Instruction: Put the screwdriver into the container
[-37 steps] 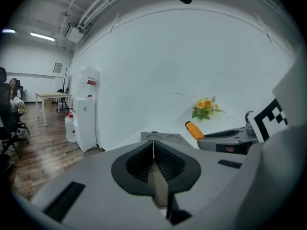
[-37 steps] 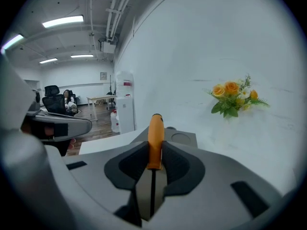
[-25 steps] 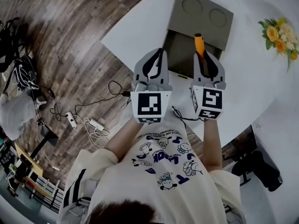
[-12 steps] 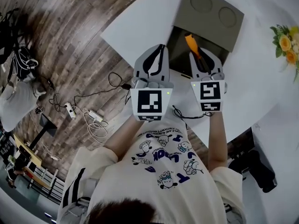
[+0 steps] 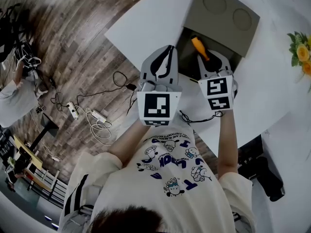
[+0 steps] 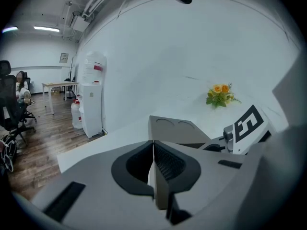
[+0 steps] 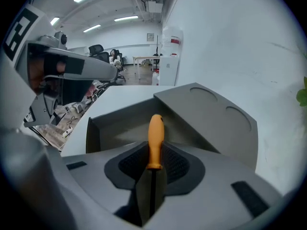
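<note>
My right gripper (image 5: 210,62) is shut on a screwdriver with an orange handle (image 5: 200,48). The handle sticks out forward past the jaws, over the open compartment of the grey container (image 5: 186,42). In the right gripper view the handle (image 7: 155,138) points at the container's inner wall (image 7: 120,123), and the dark shaft is clamped between the jaws of the right gripper (image 7: 154,166). The flat lid part with two round recesses (image 5: 228,13) lies beyond. My left gripper (image 5: 163,66) hovers beside the container's left side, shut and empty; the left gripper (image 6: 154,159) has its pads touching.
The container stands on a white table (image 5: 146,23), whose near edge runs just under both grippers. A bunch of yellow flowers (image 5: 302,52) sits at the far right. Cables and power strips (image 5: 92,125) lie on the wooden floor to the left. A thin black cable (image 5: 194,119) lies near my right wrist.
The screwdriver's handle has tilted to the left and now lies over the container's open compartment. The left gripper has kept its place beside it.
</note>
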A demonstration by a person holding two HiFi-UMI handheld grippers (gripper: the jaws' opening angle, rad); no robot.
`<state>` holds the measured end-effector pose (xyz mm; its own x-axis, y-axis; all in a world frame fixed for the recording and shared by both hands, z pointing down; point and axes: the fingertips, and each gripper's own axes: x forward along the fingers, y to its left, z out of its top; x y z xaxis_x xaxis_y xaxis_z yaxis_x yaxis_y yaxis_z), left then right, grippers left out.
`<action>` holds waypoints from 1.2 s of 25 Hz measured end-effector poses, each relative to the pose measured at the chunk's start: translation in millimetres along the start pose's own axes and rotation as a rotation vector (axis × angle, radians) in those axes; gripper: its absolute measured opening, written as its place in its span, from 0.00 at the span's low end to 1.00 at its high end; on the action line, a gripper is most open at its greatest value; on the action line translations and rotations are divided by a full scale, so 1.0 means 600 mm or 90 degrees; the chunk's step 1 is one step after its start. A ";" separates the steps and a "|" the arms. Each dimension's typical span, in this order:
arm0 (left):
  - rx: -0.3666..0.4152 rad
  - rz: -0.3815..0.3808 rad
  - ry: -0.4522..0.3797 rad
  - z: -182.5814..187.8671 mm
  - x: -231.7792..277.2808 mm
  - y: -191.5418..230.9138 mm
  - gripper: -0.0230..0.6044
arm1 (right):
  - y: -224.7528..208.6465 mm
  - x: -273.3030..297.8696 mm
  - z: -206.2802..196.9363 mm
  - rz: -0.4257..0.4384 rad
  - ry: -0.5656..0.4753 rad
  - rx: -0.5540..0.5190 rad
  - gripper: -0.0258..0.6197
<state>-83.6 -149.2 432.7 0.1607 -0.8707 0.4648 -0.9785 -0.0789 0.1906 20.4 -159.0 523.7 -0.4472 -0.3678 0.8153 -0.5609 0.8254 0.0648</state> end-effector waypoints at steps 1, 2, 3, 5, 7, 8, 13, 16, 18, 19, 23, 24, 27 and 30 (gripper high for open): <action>0.000 -0.001 0.001 -0.001 0.001 -0.001 0.07 | 0.000 0.002 -0.003 0.002 0.006 0.000 0.20; 0.000 -0.002 0.002 -0.002 0.002 -0.001 0.07 | 0.001 0.004 -0.006 0.003 0.012 -0.001 0.20; 0.000 -0.003 0.003 -0.003 0.002 -0.002 0.07 | 0.001 0.005 -0.008 0.003 0.016 -0.001 0.20; 0.000 -0.004 0.006 -0.005 0.003 -0.001 0.07 | 0.001 0.007 -0.010 0.004 0.021 -0.001 0.20; -0.001 -0.005 0.008 -0.007 0.004 -0.001 0.07 | 0.001 0.008 -0.011 0.004 0.022 0.000 0.21; -0.001 -0.005 0.010 -0.007 0.004 -0.001 0.07 | 0.001 0.008 -0.011 0.004 0.023 0.000 0.21; 0.000 -0.007 0.007 -0.003 0.006 -0.003 0.07 | -0.002 0.009 -0.009 -0.008 0.021 0.003 0.24; 0.005 -0.011 -0.001 0.005 0.003 -0.002 0.07 | -0.002 0.001 0.002 -0.012 0.002 0.030 0.29; 0.009 -0.016 -0.007 0.011 0.002 -0.004 0.07 | -0.008 -0.009 0.013 -0.027 -0.021 0.053 0.29; 0.010 -0.018 -0.011 0.015 0.001 -0.006 0.07 | -0.013 -0.017 0.019 -0.040 -0.035 0.065 0.29; 0.014 -0.029 -0.029 0.033 -0.007 -0.017 0.07 | -0.032 -0.062 0.045 -0.103 -0.107 0.129 0.21; 0.018 -0.033 -0.035 0.039 -0.011 -0.021 0.07 | -0.036 -0.076 0.050 -0.120 -0.128 0.148 0.19; 0.026 -0.044 -0.051 0.054 -0.025 -0.032 0.07 | -0.044 -0.120 0.065 -0.167 -0.192 0.193 0.12; 0.031 -0.052 -0.069 0.067 -0.044 -0.045 0.07 | -0.040 -0.163 0.073 -0.201 -0.236 0.223 0.11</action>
<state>-66.4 -143.9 380.5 0.2281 -0.9073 0.3531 -0.9682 -0.1732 0.1804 46.8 -161.7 417.2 -0.3989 -0.7493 0.5285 -0.8747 0.4840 0.0260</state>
